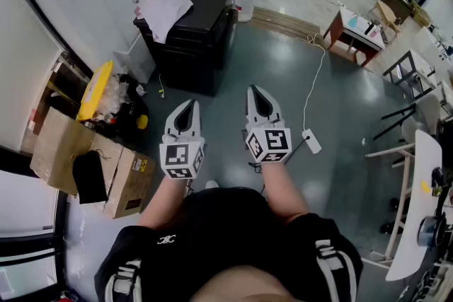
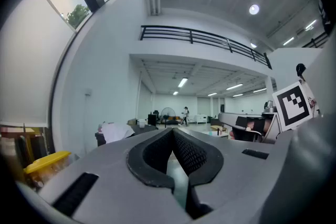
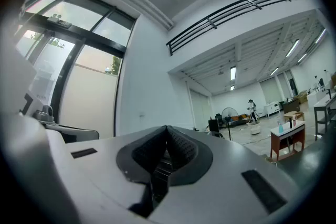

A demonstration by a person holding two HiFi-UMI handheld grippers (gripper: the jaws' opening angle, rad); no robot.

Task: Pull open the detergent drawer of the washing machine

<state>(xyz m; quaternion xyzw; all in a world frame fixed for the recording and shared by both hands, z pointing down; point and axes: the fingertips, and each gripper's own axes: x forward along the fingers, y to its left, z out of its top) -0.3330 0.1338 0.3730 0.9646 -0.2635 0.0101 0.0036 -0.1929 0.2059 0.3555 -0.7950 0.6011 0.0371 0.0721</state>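
**A:** How are the grippers?

**B:** The left gripper (image 1: 187,105) and right gripper (image 1: 257,90) are both closed tight with nothing in them. They sit side by side over the floor (image 1: 283,53).

**A:** Which way is the drawer?

**B:** No view shows a washer or its drawer, so I can't say which way it lies or which hand is nearer. Ahead stands a black cabinet (image 1: 205,18) with a cloth (image 1: 164,9) on top. Cardboard boxes (image 1: 53,145) sit to the left, and I can't see what's in them.
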